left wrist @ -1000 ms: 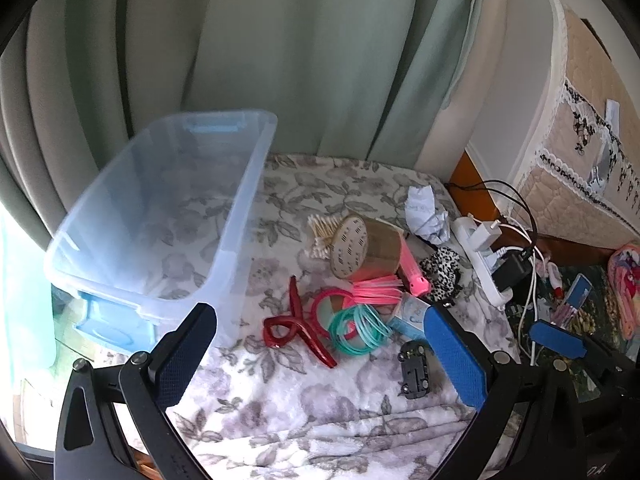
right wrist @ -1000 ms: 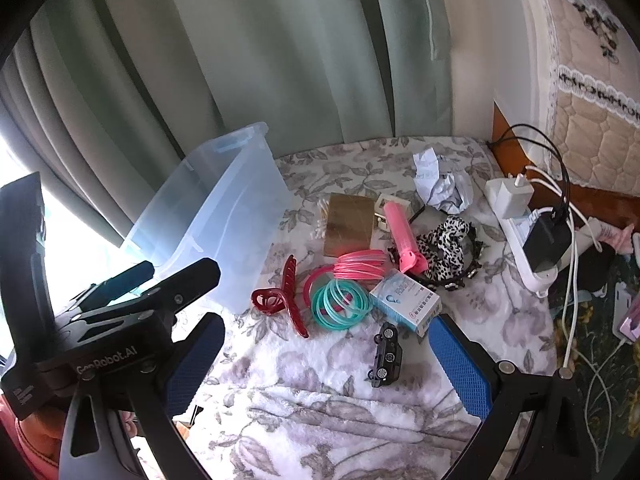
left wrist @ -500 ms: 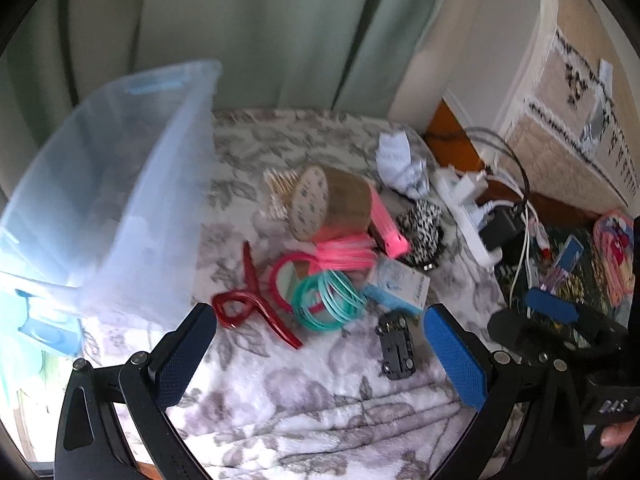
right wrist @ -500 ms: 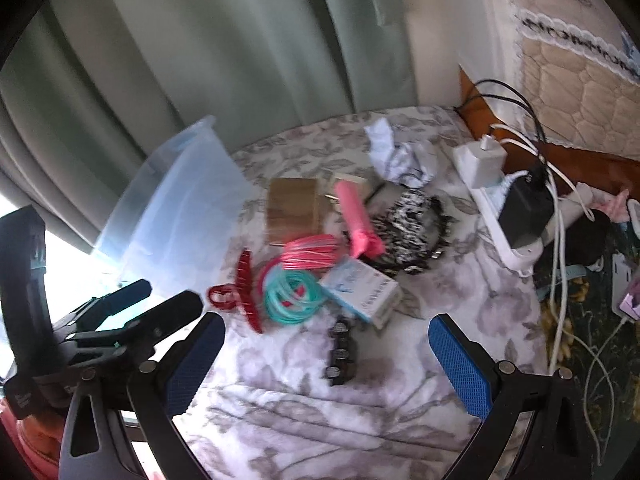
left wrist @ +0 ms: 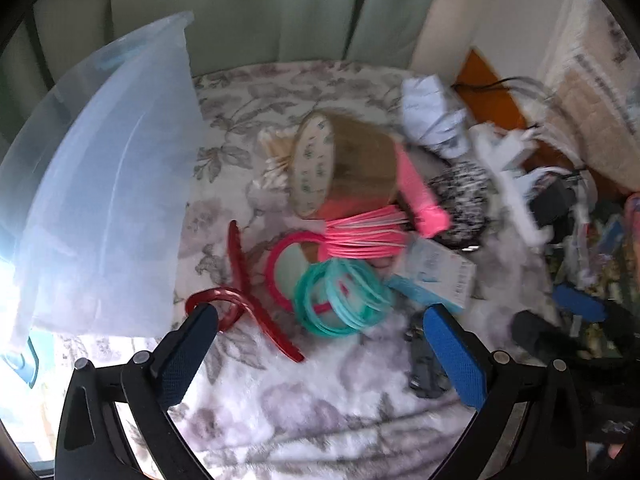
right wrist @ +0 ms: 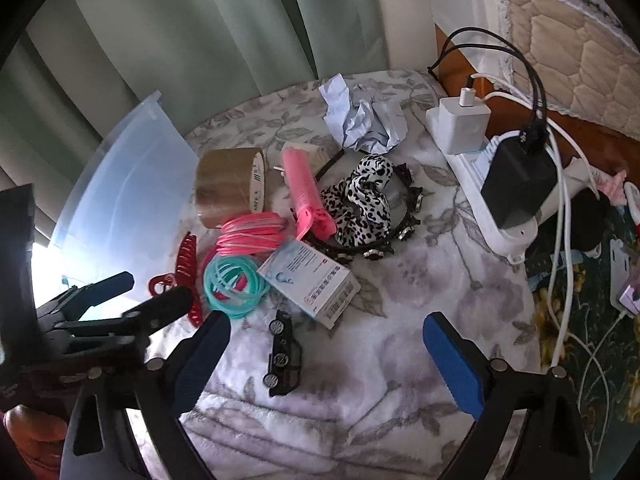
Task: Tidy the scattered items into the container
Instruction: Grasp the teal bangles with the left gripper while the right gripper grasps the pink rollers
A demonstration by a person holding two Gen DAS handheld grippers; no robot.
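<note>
Over on the left, the clear plastic bin [left wrist: 108,184] is sitting on the floral cloth [right wrist: 420,292]. The left gripper [left wrist: 320,344] is hovering above the red hair claw [left wrist: 248,300] and teal bands [left wrist: 340,300], fingers spread wide, holding nothing. Further right, the right gripper [right wrist: 326,354], also spread and empty, is hanging over the black toy car [right wrist: 282,356], beside the small box [right wrist: 310,280].

- The container [left wrist: 108,184] was clear, smooth plastic with a frosted sheen.
- The blanket [right wrist: 400,360] covering the surface was soft, fleecy cloth with a matt floral print.
- The hair claw [left wrist: 244,292] was glossy red plastic.
- The tape roll [right wrist: 228,188] was shiny brown film.
- The crumpled paper [right wrist: 362,118] looked matt and creased.
- The scrunchie [right wrist: 360,196] was spotted cloth.
- The small box [right wrist: 310,282] was smooth printed card.
</note>
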